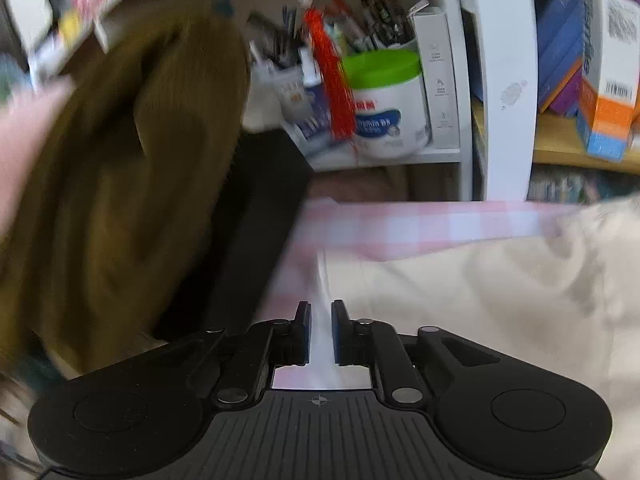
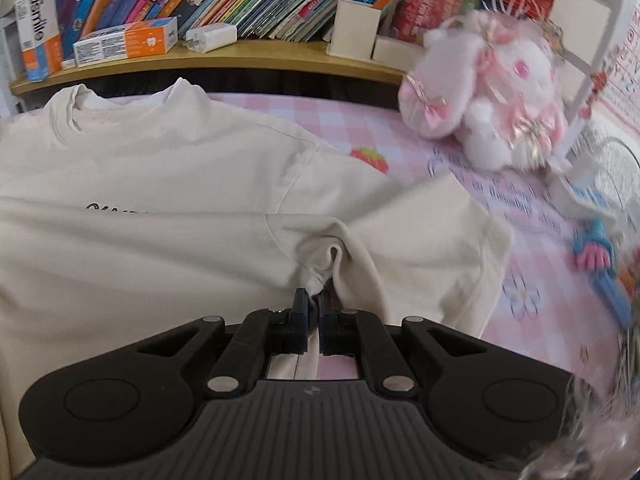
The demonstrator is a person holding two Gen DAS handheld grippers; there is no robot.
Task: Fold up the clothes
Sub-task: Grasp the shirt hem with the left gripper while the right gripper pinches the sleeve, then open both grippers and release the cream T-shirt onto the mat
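Cream shirt (black lettering) on pink-checked cloth.

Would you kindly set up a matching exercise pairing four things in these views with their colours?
Things:
1. T-shirt
2. Plush toy
3. Jar lid
4. Tassel

Colours:
A. Green
B. Red
C. Cream
D. Pink and white

Pairs: 1-C, 2-D, 3-A, 4-B
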